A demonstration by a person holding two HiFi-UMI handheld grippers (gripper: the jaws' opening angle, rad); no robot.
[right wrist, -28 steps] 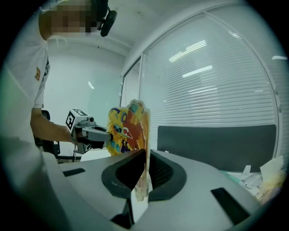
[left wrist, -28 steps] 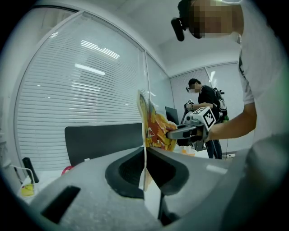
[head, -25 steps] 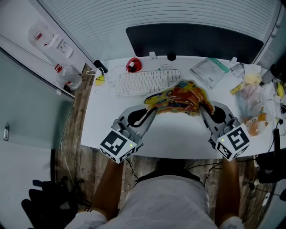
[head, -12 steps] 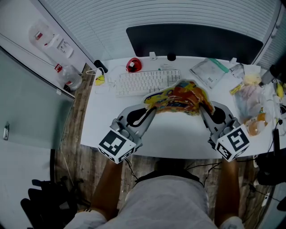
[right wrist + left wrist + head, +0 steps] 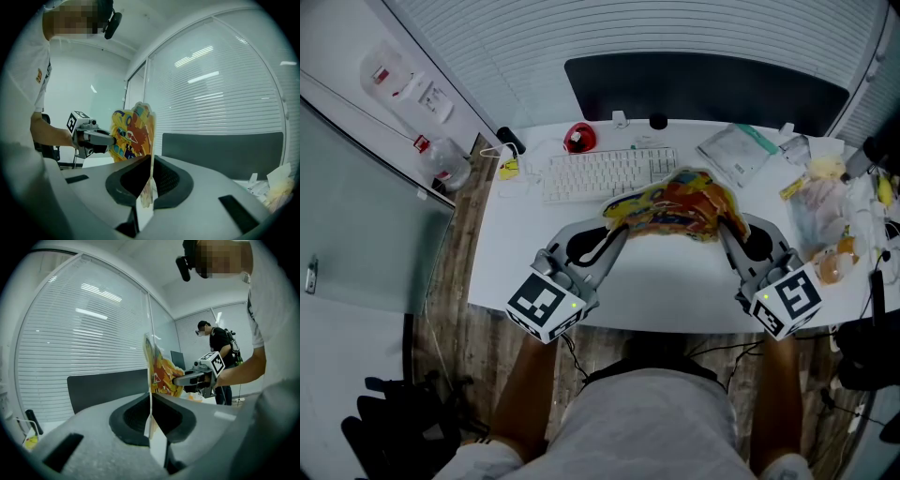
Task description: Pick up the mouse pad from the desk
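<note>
The left tool [image 5: 617,232] pinches the floppy mouse pad [image 5: 675,206] at nine o'clock, the right tool [image 5: 727,225] at three, probably to lift it evenly off the counter [image 5: 675,292].

The left gripper [image 5: 150,405] was seen with its jaws pressed together on the thin edge of the mouse pad [image 5: 163,373]. The pad was held upright and edge-on to the camera, with its orange, yellow and red print turned to the right. Its far side was pinched by the right gripper [image 5: 178,379], whose marker cube [image 5: 216,363] was seen in front of a bare forearm [image 5: 246,371]. Behind, a dark panel [image 5: 101,390], window blinds [image 5: 79,324] and a second person in a black top [image 5: 220,345] were visible, and a small yellow object [image 5: 30,442] was seen low at the left
</note>
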